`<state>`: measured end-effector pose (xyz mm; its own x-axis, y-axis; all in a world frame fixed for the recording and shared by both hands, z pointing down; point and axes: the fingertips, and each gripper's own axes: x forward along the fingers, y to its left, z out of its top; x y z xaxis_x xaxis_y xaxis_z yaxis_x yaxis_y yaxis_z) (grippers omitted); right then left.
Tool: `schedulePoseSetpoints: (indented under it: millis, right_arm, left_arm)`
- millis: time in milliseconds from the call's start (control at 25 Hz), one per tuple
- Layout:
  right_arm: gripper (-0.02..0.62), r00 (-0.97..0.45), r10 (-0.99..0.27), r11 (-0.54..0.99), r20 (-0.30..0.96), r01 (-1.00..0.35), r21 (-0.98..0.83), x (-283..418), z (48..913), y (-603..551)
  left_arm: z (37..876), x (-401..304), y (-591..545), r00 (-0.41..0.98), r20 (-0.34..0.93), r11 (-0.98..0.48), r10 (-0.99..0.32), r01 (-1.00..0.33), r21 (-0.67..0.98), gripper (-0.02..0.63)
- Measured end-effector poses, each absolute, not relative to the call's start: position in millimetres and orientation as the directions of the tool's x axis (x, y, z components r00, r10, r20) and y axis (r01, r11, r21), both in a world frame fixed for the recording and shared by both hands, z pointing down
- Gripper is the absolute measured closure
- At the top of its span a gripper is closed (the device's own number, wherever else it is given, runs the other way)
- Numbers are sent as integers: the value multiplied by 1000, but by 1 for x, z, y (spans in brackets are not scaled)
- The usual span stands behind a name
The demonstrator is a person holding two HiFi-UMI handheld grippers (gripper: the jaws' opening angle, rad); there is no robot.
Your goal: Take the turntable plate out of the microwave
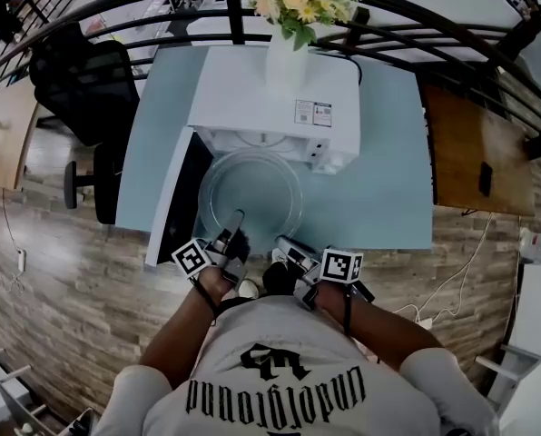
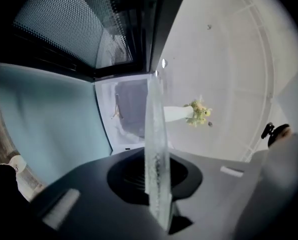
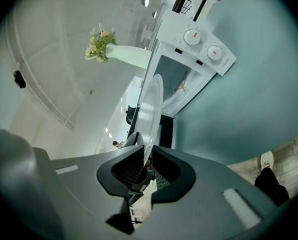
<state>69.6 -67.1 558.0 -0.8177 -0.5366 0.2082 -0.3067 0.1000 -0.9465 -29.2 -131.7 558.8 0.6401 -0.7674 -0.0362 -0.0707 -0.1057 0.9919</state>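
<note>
The clear glass turntable plate (image 1: 252, 192) hangs level in front of the white microwave (image 1: 272, 105), outside its cavity, over the light-blue table (image 1: 388, 180). My left gripper (image 1: 231, 230) is shut on the plate's near rim. Just to its right, my right gripper (image 1: 286, 246) grips the same rim. In the left gripper view the plate (image 2: 155, 144) runs edge-on between the jaws of the gripper (image 2: 156, 178), with the open cavity (image 2: 131, 109) behind. The right gripper view shows the plate (image 3: 151, 111) pinched in the gripper (image 3: 144, 170), beside the microwave's knob panel (image 3: 204, 46).
The microwave door (image 1: 181, 193) stands open to the left of the plate. A white vase of flowers (image 1: 289, 39) sits on top of the microwave. A black office chair (image 1: 80, 89) is at the far left, a wooden table (image 1: 475, 153) at the right, and wood floor lies below.
</note>
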Motion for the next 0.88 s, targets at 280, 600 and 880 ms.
schedulePoseSetpoints:
  millis: [280,600,880]
  right_arm:
    - [549,-787,-591,105,179,-295,-950,56,545,-17]
    - [549,-750,-647,132,134,-284,-950,43,521,42]
    - [549,-750,-648,139,136,-292,-946,45,501,67]
  left_arm:
    - [542,-39,-87,685,-50,-135,-726,-71,988,531]
    - [521,-48,-32,729,-51,-157,-683,-77,985,531]
    - [494,-45,-9,731,-83,-178,-677,-53,983,531]
